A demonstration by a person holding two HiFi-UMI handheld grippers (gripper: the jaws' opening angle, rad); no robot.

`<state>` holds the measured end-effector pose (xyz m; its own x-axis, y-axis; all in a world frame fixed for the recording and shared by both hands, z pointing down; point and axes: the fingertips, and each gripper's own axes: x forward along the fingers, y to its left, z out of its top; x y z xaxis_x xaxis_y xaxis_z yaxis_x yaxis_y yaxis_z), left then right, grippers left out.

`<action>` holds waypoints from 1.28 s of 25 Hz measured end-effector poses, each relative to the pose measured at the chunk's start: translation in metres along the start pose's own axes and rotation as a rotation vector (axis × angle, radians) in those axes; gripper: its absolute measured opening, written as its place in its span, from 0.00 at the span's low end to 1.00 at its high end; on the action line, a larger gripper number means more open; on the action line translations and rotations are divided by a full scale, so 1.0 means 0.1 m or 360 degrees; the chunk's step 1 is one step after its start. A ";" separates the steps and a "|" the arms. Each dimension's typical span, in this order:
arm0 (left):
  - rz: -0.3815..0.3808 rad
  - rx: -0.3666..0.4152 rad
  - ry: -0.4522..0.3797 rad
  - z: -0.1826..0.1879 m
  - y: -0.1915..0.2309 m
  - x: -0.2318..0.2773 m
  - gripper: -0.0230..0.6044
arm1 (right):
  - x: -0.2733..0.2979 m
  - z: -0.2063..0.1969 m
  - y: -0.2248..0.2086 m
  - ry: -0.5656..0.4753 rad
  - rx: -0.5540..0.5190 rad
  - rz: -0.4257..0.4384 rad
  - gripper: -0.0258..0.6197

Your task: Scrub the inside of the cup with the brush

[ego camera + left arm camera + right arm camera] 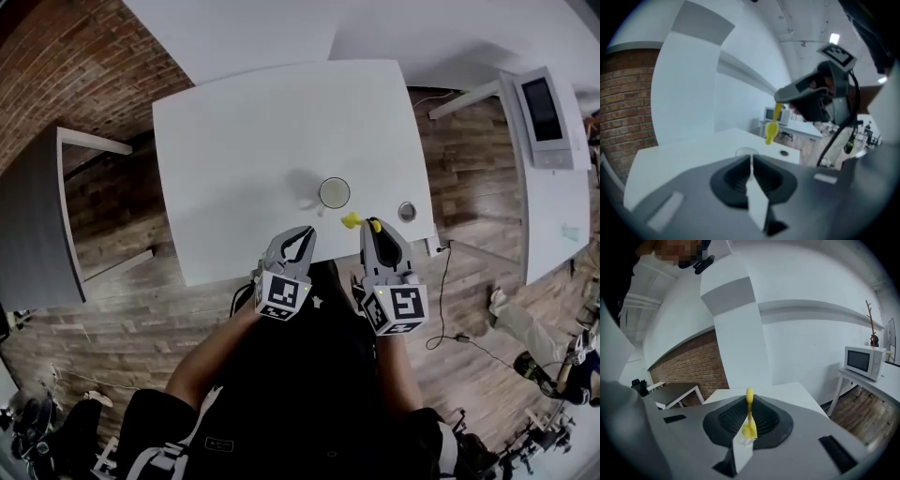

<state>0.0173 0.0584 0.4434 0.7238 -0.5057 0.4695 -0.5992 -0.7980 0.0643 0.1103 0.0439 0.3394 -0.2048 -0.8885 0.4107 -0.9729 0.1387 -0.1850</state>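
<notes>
A clear cup (334, 193) stands on the white table (234, 141), near its front edge. My right gripper (375, 226) is shut on the handle of a small yellow brush (352, 221), whose head points left just in front of the cup. In the right gripper view the brush (749, 416) sits pinched between the jaws. My left gripper (302, 232) hovers over the table's front edge, shut and empty, a little nearer than the cup. In the left gripper view, the cup's rim (746, 151) shows just past the shut jaws, with the brush (771, 129) hanging from the right gripper (811, 98) above it.
A round cable port (407, 212) is set in the table to the right of the cup. A grey table (33, 225) stands on the left. On the right, a white counter (553, 216) carries a microwave (547, 117). Cables lie on the wooden floor.
</notes>
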 end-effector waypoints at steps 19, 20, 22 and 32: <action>0.0001 -0.0036 0.0267 -0.65 -0.02 0.75 0.14 | 0.71 -0.64 -0.02 0.0211 0.0088 0.0196 0.09; -0.0002 -0.0041 0.0262 -0.65 -0.01 0.75 0.14 | 0.75 -0.68 -0.02 0.0236 0.0089 0.0201 0.09; -0.0010 -0.0050 0.0254 -0.65 0.00 0.76 0.14 | 0.81 -0.76 -0.03 0.0280 0.0083 0.0210 0.09; 0.0011 -0.0019 0.0265 -0.63 -0.05 0.76 0.14 | 1.04 -1.20 0.02 0.0508 -0.0198 0.0178 0.09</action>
<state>0.0539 0.0448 0.5347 0.6534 -0.4493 0.6092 -0.6090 -0.7901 0.0704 0.0742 0.0036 0.4887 -0.3150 -0.6861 0.6558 -0.9441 0.2970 -0.1428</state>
